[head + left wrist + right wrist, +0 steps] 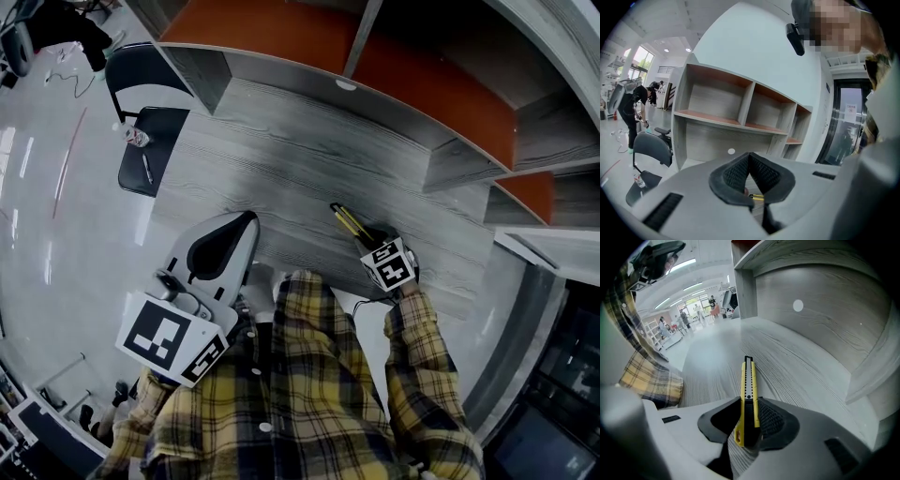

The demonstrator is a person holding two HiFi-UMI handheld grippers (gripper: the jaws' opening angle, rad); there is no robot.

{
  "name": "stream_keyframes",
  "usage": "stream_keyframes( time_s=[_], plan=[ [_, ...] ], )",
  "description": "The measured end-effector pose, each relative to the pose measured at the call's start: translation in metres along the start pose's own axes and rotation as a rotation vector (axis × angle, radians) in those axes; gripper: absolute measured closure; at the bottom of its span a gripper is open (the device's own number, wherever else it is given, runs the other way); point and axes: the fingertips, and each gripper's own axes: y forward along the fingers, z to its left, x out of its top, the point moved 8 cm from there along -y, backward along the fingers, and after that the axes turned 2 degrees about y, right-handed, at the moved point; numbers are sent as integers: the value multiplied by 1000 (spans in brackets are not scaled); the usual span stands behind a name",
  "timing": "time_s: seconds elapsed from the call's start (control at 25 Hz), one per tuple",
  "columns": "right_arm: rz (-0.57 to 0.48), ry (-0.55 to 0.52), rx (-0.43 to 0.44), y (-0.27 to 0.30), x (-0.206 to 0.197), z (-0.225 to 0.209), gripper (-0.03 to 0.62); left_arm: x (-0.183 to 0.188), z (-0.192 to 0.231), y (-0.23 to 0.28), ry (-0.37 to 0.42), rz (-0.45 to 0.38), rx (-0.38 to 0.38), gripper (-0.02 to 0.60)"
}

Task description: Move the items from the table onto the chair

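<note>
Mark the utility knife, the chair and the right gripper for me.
utility knife (748,376): right gripper view, yellow body.
chair (170,127): head view, bare part of the seat.
right gripper (749,401): right gripper view, midway between its fingertips.

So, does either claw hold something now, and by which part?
The right claw grips the yellow utility knife at its rear end, tip pointing away. The left claw is shut, holding nothing.

place: open office | cues: desk (309,150) with shelves (736,101), swivel chair (141,66), glossy floor (56,234)
</note>
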Motion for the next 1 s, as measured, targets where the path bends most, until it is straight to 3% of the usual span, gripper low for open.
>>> stream_keyframes(
  time_s=[0.24, 0.72, 1.0],
  plan=[
    [-56, 99, -1, -15, 3, 3, 468, -1, -4, -2, 0, -17, -7, 577],
    [-285, 300, 62, -84, 28, 17, 468, -8, -18, 3, -32, -94, -33, 577],
    [-437, 316, 174, -119, 74, 41, 468, -11, 0, -16, -53, -123, 58, 577]
  ],
)
